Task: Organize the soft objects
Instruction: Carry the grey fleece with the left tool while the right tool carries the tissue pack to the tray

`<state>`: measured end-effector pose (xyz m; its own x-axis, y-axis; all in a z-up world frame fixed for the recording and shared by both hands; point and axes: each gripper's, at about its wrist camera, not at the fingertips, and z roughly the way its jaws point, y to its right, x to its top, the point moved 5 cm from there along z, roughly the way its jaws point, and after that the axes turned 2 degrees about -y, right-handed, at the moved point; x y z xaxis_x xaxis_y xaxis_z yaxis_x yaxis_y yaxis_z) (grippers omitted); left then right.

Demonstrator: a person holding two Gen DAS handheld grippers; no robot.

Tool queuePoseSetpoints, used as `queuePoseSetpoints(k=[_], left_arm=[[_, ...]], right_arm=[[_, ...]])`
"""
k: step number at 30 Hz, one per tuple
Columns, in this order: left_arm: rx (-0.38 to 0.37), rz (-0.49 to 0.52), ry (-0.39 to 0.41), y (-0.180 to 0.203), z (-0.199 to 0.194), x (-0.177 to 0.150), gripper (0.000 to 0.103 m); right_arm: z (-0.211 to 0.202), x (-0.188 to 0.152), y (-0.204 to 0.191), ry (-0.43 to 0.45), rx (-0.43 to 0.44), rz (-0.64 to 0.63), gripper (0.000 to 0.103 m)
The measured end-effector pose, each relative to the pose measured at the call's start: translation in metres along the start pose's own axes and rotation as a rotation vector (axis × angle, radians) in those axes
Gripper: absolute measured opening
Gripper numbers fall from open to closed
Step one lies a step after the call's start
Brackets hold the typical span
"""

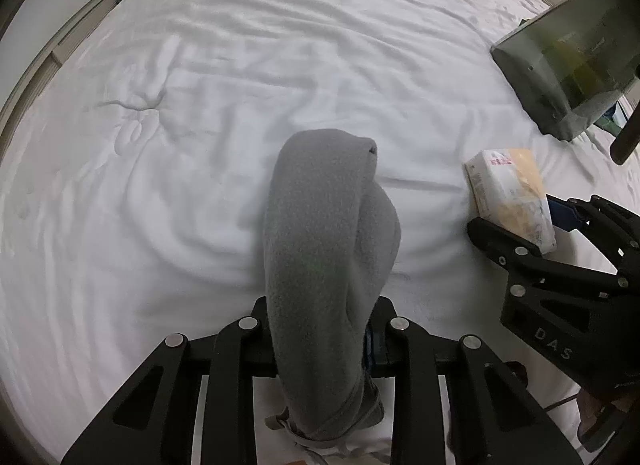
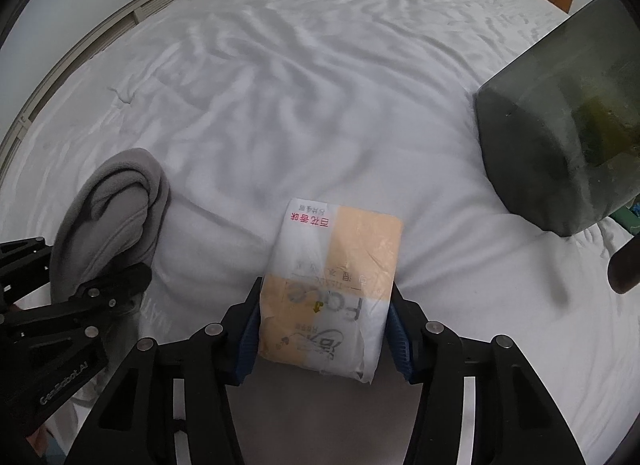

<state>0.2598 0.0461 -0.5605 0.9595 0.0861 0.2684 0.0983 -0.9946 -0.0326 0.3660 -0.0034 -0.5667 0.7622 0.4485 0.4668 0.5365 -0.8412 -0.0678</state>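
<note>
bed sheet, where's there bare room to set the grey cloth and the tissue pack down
The bed sheet is bare across its far and left stretch, from the grey cloth out to the bed's edge. The strip between cloth and tissue pack is narrow. The right side is crowded: the dark bin sits there, close to the pack.

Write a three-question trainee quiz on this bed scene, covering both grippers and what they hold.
1. True or false: the left gripper is closed on the grey fleece cloth.
2. Multiple choice: what sits between the pads of the right gripper? A) a rolled sock B) a tissue pack C) a pillow
3. Short answer: which container sits on the white bed cover to the right of the tissue pack?

Key
1. True; the cloth is pinched between its fingers.
2. B; the blue pads press on both of its sides.
3. The dark translucent bin, standing apart from the pack.
</note>
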Motion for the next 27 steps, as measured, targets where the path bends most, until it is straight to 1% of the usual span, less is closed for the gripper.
queuePoseSetpoints(k=[5, 10, 15, 19, 22, 27], left_arm=[[-0.01, 0.006, 0.007, 0.0, -0.001, 0.002, 0.023], [-0.016, 0.011, 0.017, -0.002, -0.005, -0.003, 0.022], [-0.028, 0.011, 0.032, -0.007, -0.019, -0.001, 0.021], [-0.031, 0.004, 0.054, -0.014, -0.042, 0.0, 0.021], [-0.035, -0.003, 0.074, -0.02, -0.064, 0.0, 0.021], [-0.046, 0.013, 0.102, -0.024, -0.104, -0.002, 0.021]], right_arm=[[-0.002, 0.0, -0.002, 0.005, -0.017, 0.004, 0.052], [-0.003, -0.001, -0.004, 0.006, -0.031, 0.009, 0.051], [-0.013, 0.002, -0.007, 0.01, -0.049, 0.001, 0.049], [-0.035, 0.002, -0.015, 0.021, -0.058, -0.011, 0.049], [-0.058, 0.001, -0.022, 0.03, -0.059, -0.025, 0.049], [-0.105, -0.004, -0.033, 0.046, -0.064, -0.046, 0.049]])
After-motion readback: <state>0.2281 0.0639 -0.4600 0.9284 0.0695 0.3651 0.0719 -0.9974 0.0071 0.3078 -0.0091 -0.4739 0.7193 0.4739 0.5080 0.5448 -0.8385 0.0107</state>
